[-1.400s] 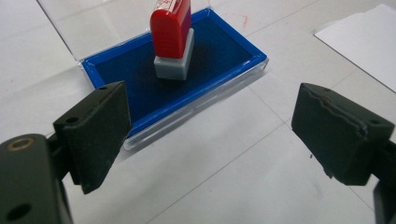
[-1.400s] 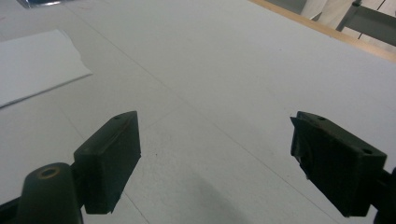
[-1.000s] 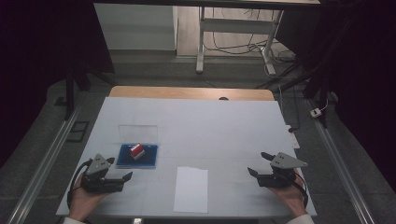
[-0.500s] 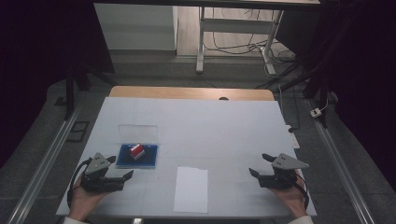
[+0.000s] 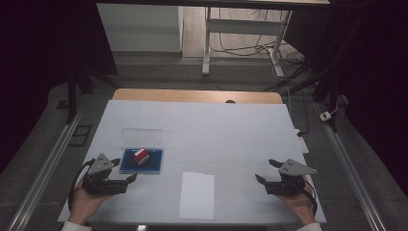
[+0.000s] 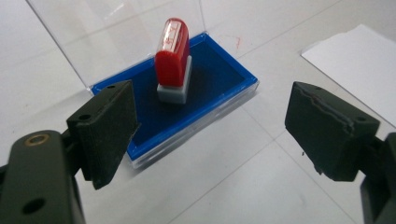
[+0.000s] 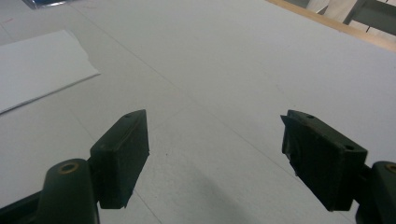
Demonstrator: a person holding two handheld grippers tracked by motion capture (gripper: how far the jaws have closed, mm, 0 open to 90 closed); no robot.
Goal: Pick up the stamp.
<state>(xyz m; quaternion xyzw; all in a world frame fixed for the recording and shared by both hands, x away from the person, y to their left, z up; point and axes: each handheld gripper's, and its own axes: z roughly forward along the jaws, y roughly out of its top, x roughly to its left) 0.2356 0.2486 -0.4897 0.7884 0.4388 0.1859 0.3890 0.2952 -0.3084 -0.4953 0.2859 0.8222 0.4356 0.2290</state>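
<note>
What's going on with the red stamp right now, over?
Left gripper open, fingers just closing a little, nothing between them. Right gripper open, over bare table. Red stamp upright on blue ink pad, lid up. Path clear.

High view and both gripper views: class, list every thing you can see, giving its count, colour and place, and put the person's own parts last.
stamp: one, red with a grey base, upright on the ink pad
ink pad: one, blue, in a clear case with its clear lid raised, on the left part of the table
sheet of paper: one, white, flat near the table's front edge, in the middle
table: one, white top with a wooden strip along the far edge
left gripper: one, black, jaws apart just short of the ink pad, nothing between them; they have just been closing a little
right gripper: one, black, jaws open above bare table
hands: two, at the bottom edge, one per gripper
</note>
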